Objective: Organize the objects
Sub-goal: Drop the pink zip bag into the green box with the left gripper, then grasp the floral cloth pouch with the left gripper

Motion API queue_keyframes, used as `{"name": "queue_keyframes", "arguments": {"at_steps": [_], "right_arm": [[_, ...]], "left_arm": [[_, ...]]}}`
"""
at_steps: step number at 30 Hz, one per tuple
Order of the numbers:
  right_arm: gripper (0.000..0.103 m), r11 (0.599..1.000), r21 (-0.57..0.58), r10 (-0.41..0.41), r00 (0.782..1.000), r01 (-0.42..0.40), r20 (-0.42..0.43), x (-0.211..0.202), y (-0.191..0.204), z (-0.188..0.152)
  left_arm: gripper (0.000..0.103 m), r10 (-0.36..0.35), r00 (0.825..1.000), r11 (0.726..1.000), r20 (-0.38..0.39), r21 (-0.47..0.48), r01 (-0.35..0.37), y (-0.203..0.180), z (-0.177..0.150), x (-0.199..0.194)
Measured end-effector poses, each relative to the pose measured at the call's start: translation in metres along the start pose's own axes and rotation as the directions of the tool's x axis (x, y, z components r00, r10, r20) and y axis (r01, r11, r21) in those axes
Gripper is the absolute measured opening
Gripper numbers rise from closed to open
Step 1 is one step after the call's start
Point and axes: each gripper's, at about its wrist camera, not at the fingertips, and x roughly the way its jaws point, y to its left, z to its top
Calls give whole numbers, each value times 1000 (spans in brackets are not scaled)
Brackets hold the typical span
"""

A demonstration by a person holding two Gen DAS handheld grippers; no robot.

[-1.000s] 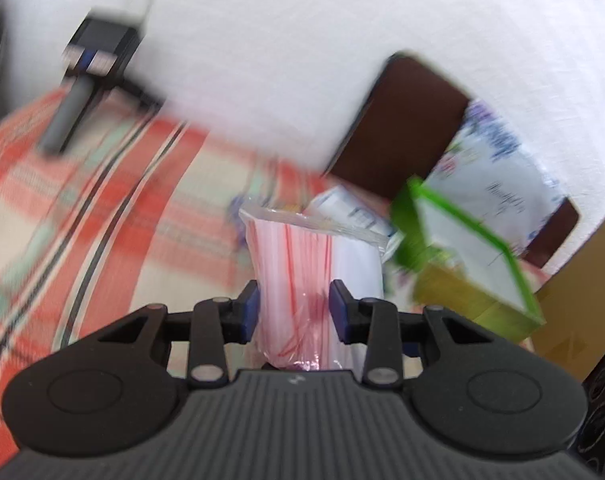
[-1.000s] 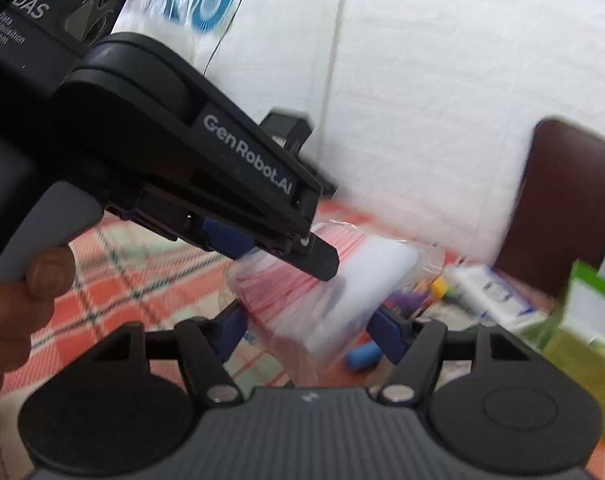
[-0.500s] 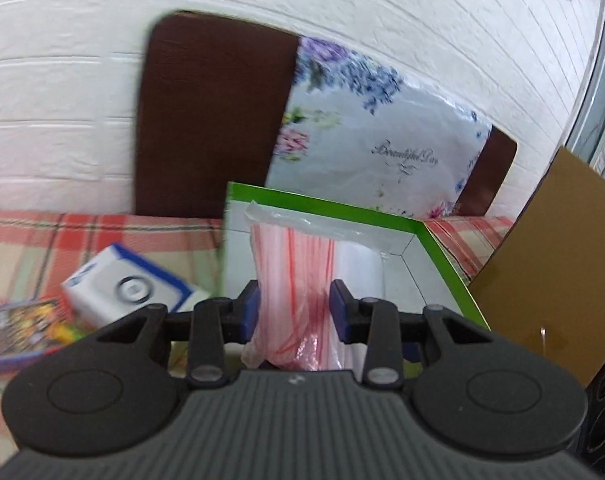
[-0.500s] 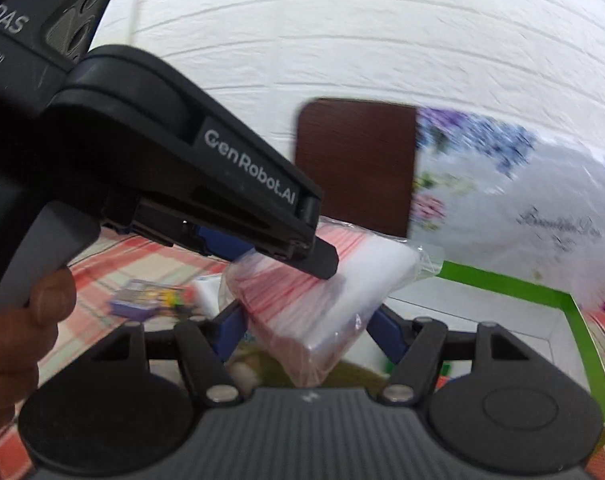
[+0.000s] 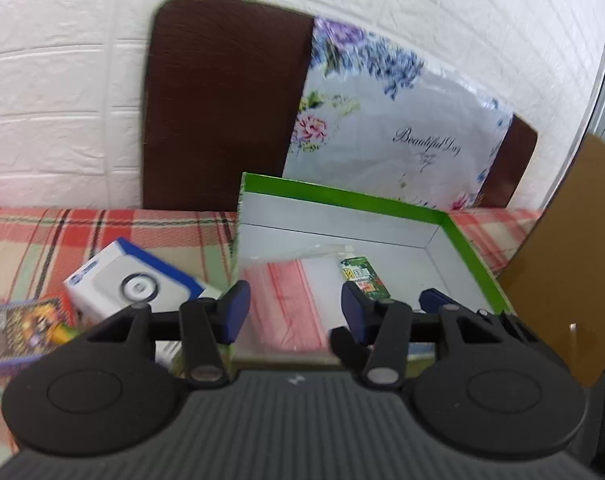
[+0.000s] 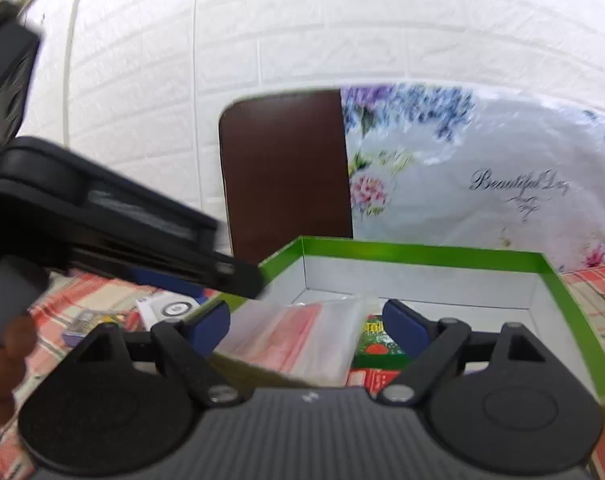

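A clear plastic bag of red-striped straws (image 5: pixel 290 300) lies inside the green-rimmed white box (image 5: pixel 342 196); it also shows in the right wrist view (image 6: pixel 294 336). My left gripper (image 5: pixel 294 310) is open above the bag, not holding it. My right gripper (image 6: pixel 306 328) is open over the box (image 6: pixel 422 258) beside it. A small green packet (image 5: pixel 364 276) lies in the box next to the bag. The left gripper's body (image 6: pixel 114 232) crosses the right wrist view at left.
A white and blue box (image 5: pixel 130 284) and a colourful card pack (image 5: pixel 22 328) lie on the plaid cloth (image 5: pixel 62 232) left of the green box. A brown chair back (image 5: pixel 222 100), a floral bag (image 5: pixel 402 128) and cardboard (image 5: pixel 574 260) stand behind and right.
Both grippers carried the straw bag over to the green box. The left gripper opened and the bag dropped into the box; the right gripper also opened wider.
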Motion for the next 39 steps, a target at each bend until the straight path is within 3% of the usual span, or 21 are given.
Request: {"name": "queue_keyframes", "arguments": {"at_steps": [4,7,11,14,17,18,20,21,23,25,26,28,31,33,34,35,39], "right_arm": [[86,998,10,54,998,-54,21,-40,4,-10],[86,990,6,144,988,-144,-51,-52,19,-23],[86,954,34,298,936,-297,-187,-49,51,-37],[91,929,113,369,896,-351,-249,-33,64,-33],[91,940,137,339,894,-312,-292,-11,80,-30],[87,944,141,328,894,-299,-303,-1,85,-30],[56,938,162,344,870,-305,-354,17,90,-32],[55,935,181,351,863,-305,-362,21,90,-34],[33,932,200,357,867,-303,-348,11,86,-35],[29,934,176,356,866,-312,-352,-7,83,-33],[28,929,175,369,859,-326,-356,-18,79,-35],[28,922,177,388,845,-345,-369,-43,69,-41],[31,916,159,401,840,-368,-366,-85,52,-51],[43,920,166,392,844,-355,-366,-105,40,-57],[59,924,179,383,847,-339,-369,-112,37,-59],[66,924,194,379,851,-330,-363,-118,32,-61],[76,926,188,374,859,-327,-349,-128,28,-62]], "left_arm": [[59,68,997,994,31,-88,-65,37,-23,-52],[59,159,987,973,-26,-163,-161,73,-49,-78],[59,197,974,933,-109,-284,-221,113,-86,-100],[59,191,974,907,-119,-359,-222,129,-102,-113],[59,179,978,904,-109,-375,-207,133,-106,-121],[59,176,979,906,-101,-373,-202,133,-105,-124],[59,169,982,909,-85,-371,-188,132,-103,-129],[59,162,984,911,-78,-370,-180,132,-102,-131],[59,146,987,918,-70,-361,-161,129,-101,-135],[59,126,989,927,-72,-347,-143,124,-103,-135],[65,113,991,929,-79,-346,-133,122,-103,-133],[75,76,993,931,-94,-349,-105,115,-104,-129],[79,5,993,943,-120,-330,-44,97,-108,-120],[84,-43,989,951,-144,-310,-3,82,-111,-112],[86,-63,986,953,-154,-302,14,75,-113,-109],[88,-80,983,956,-165,-292,29,68,-114,-105],[90,-77,976,969,-204,-246,25,47,-119,-95]]}}
